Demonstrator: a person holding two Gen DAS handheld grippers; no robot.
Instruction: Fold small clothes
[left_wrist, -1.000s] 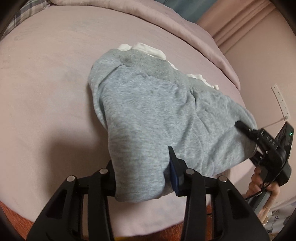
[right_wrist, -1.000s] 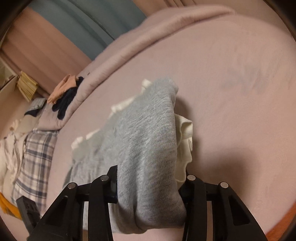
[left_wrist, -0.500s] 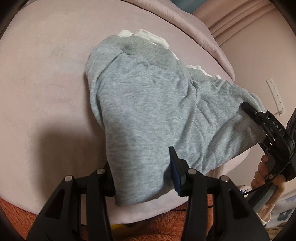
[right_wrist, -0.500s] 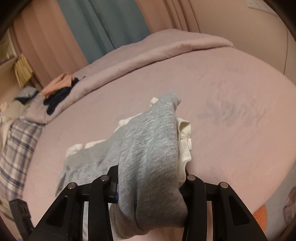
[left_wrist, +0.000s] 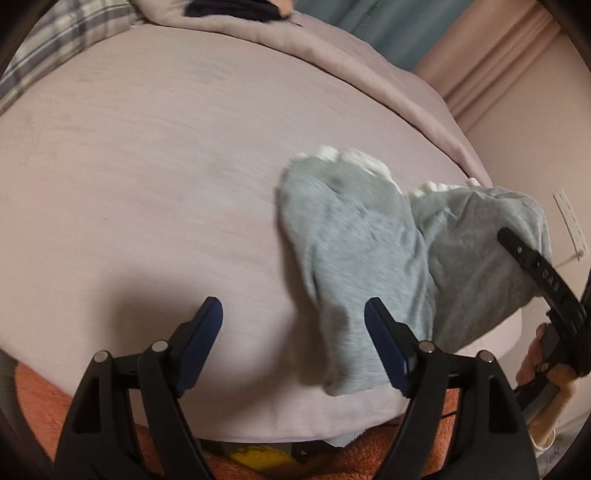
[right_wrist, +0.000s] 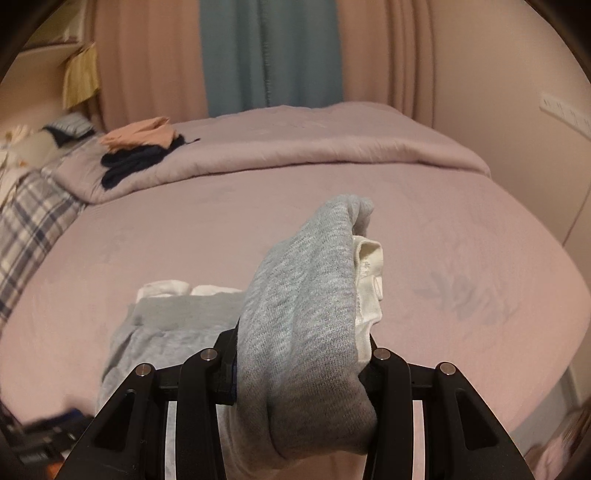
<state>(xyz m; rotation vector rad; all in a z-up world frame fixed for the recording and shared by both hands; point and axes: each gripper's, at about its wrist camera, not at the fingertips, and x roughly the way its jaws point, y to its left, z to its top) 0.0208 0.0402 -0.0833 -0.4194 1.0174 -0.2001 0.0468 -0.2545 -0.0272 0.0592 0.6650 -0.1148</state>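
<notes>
A small grey sweatshirt-knit garment (left_wrist: 373, 258) with a white lining lies crumpled near the front right corner of the pink bed (left_wrist: 147, 166). My left gripper (left_wrist: 291, 314) has its jaws opening wide over the sheet; the cloth's lower fold hangs just beside the right fingertip, no pad pressing on it. In the right wrist view my right gripper (right_wrist: 303, 347) is shut on a thick grey fold (right_wrist: 306, 314) of the garment, white lining (right_wrist: 369, 280) showing at its right side, and it lifts that end off the bed. The right gripper (left_wrist: 535, 273) also shows at the left wrist view's right edge.
A rolled pink duvet (right_wrist: 295, 147) crosses the back of the bed, with dark and peach clothes (right_wrist: 140, 147) piled on it. A plaid cloth (right_wrist: 33, 221) lies at the left. Orange fabric (left_wrist: 37, 398) runs below the bed's front edge. A hand (left_wrist: 535, 362) holds the right gripper's handle.
My left gripper has let go of the grey garment and drawn back to the left, jaws spread. The right gripper has rolled upright and risen, still gripping its fold.
</notes>
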